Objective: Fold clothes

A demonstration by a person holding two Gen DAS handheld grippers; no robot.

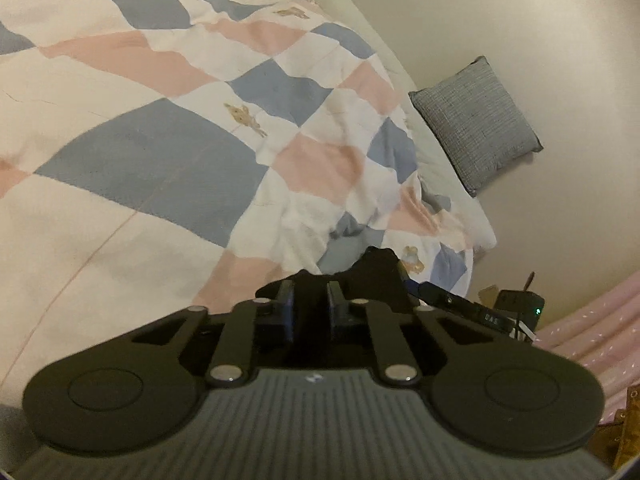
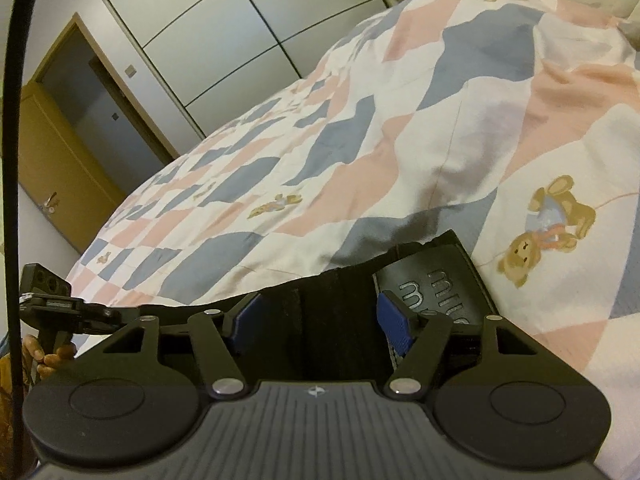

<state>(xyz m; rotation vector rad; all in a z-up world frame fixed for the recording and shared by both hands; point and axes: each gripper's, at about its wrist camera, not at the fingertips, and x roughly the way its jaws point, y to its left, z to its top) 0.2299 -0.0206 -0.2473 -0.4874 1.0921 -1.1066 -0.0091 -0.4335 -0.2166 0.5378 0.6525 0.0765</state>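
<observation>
while a checked quilt (image 1: 160, 120) in pink, blue and white covers the bed nearly to its edges, a black garment (image 2: 340, 300) lies at the near edge of the bed, under both grippers. seen from the right wrist, the quilt runs wide and mostly flat toward a far edge beside pale wardrobe doors (image 2: 224, 32) and a wooden door (image 2: 60, 160), with open bedding all around the garment and a printed bear (image 2: 544, 228) just beside it on the right. seen from the left wrist, the quilt bunches into folds near the bed's far corner, where a grey cushion (image 1: 476, 124) leans against the wall just past the bed's edge.

the left gripper (image 1: 312, 300) has its blue-padded jaws drawn close together, only a narrow slot between them; dark cloth rises just ahead of the tips, but whether the pads pinch it cannot be told. the right gripper (image 2: 320, 320) stands with its jaws well apart, the black cloth lying between and beneath them, the pads (image 2: 394, 324) not pressing on it; a stiffer patch with raised lettering (image 2: 436, 292) sits beside the right-hand pad. at the lower left of the right wrist view, a hand (image 2: 48, 356) grasps the handle of the other gripper beside the bed's near corner.
</observation>
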